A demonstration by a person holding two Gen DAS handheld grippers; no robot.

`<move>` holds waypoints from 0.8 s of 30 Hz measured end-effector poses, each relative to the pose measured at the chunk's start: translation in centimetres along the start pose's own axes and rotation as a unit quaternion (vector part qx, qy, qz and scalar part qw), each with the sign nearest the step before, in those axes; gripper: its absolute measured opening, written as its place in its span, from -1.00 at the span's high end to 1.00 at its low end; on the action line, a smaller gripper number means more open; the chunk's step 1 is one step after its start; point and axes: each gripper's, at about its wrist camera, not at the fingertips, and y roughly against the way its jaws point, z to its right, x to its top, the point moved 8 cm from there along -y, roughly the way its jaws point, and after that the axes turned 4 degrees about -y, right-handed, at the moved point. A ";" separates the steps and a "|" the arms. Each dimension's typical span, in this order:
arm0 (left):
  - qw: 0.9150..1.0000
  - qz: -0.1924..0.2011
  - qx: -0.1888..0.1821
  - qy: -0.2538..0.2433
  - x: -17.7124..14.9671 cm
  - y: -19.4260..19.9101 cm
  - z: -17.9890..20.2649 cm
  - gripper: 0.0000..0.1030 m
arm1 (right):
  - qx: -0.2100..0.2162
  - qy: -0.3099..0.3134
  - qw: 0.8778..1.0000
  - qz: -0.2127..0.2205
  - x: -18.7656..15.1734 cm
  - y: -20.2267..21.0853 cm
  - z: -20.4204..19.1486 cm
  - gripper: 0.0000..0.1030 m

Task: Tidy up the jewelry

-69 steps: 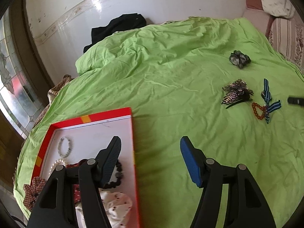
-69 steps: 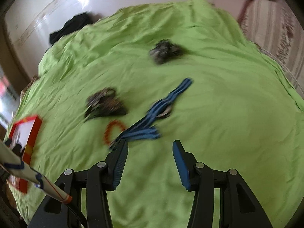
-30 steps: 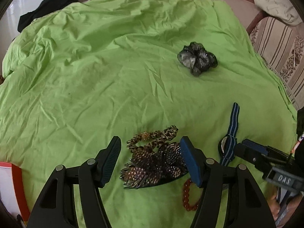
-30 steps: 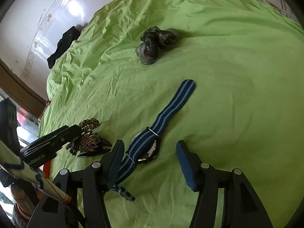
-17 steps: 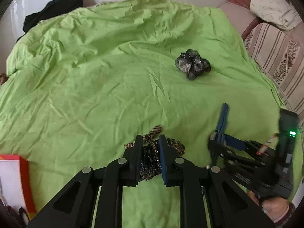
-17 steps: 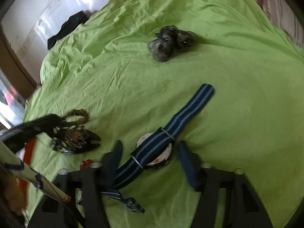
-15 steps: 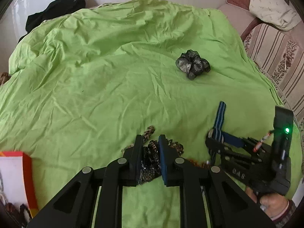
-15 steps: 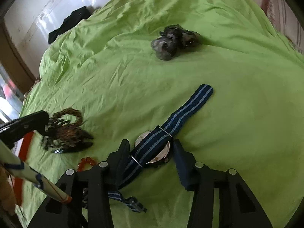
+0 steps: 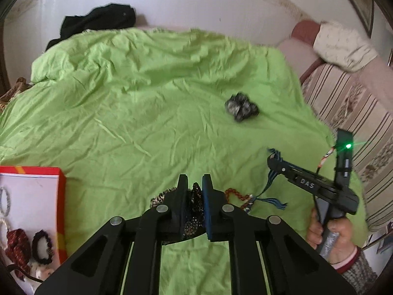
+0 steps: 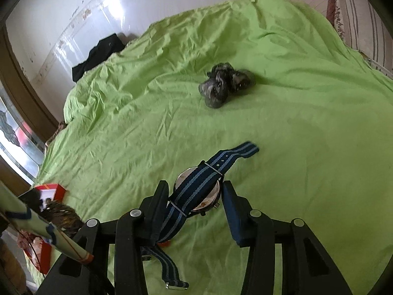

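Pinching a beaded hair clip [image 9: 194,211] at lower centre of the left wrist view, the left gripper [image 9: 194,206] has its jaws just closed tight on it. At lower centre of the right wrist view, the right gripper [image 10: 195,201] grips a blue-striped watch [image 10: 197,191] between half-spread jaws above the green bedsheet [image 10: 282,135].

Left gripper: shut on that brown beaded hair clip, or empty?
Shut on it. Left gripper pads press the brown beaded hair clip from both sides.

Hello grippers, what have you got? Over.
Left gripper shut on hair clip. Right gripper shut on watch. Scrunchie and beads on bed. Path to red box clear.
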 end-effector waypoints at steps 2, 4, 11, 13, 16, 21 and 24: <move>1.000 0.008 -0.006 0.009 0.0 1.4 -0.2 0.78 | 0.008 -0.002 1.000 0.006 0.3 0.7 -0.3 0.07; 1.000 0.015 -0.010 0.014 -0.1 2.6 -0.2 0.78 | 0.016 -0.002 1.000 0.013 0.6 1.5 -0.7 0.07; 0.997 0.036 -0.049 0.043 -0.7 5.9 -0.1 0.78 | 0.041 0.000 0.999 0.025 1.0 4.0 -2.0 0.07; 0.997 0.040 -0.047 0.045 -0.8 6.5 -0.1 0.78 | 0.050 -0.002 0.998 0.025 1.1 4.5 -2.3 0.07; 0.997 0.039 -0.043 0.044 -1.3 7.1 0.0 0.78 | 0.057 -0.001 0.998 0.030 1.1 5.5 -2.7 0.07; 0.998 0.038 -0.034 0.042 -2.3 7.8 0.2 0.78 | 0.069 0.002 0.997 0.036 0.9 7.1 -3.4 0.07; 0.998 0.037 -0.036 0.038 -2.7 8.2 0.4 0.78 | 0.076 0.007 0.996 0.037 0.6 7.9 -3.7 0.07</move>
